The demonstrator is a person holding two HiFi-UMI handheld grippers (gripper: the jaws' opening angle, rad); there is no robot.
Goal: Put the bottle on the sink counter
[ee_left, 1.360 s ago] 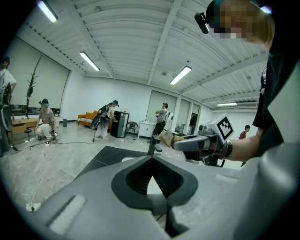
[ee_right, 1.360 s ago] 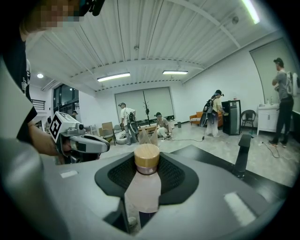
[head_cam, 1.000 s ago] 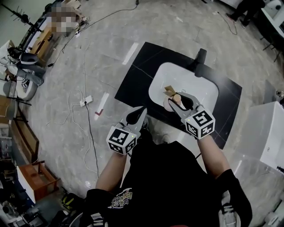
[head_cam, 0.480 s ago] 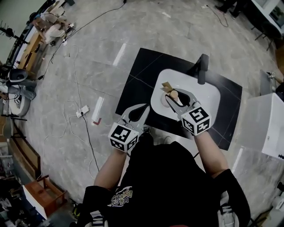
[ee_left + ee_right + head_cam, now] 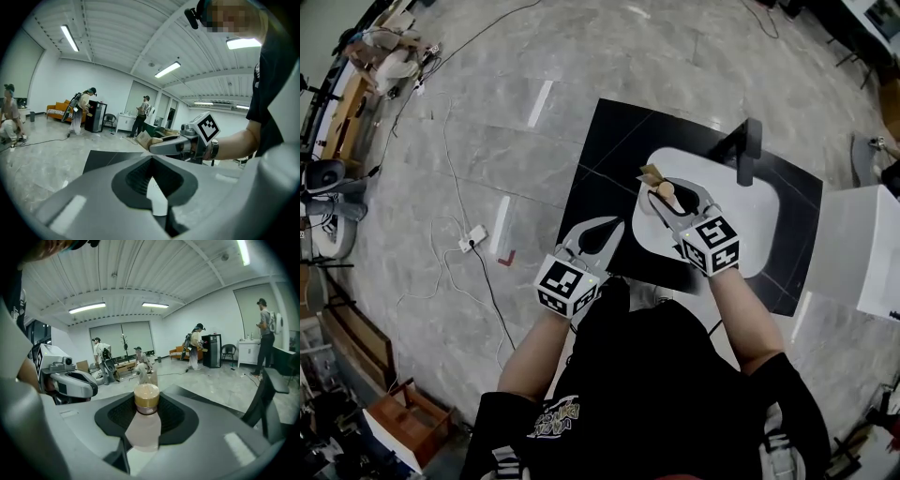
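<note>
The right gripper [image 5: 668, 194] has its jaws clamped on a pale bottle [image 5: 146, 401] with a gold cap, held over the white sink [image 5: 741, 220] set in the black worktop [image 5: 609, 155]. The left gripper [image 5: 609, 227] hangs nearby, jaws together and empty.

All three feeds come through bright and evenly lit from the long ceiling strips [image 5: 69, 38]; one panel [image 5: 243, 43] blows out to pure white. On my head view the pale floor [image 5: 469, 141] carries only soft, faint shadows, and straight lines bow near the rim. Both gripper views are fisheye with black corners. The bottle [image 5: 144, 420], close to the lens, looks soft.
</note>
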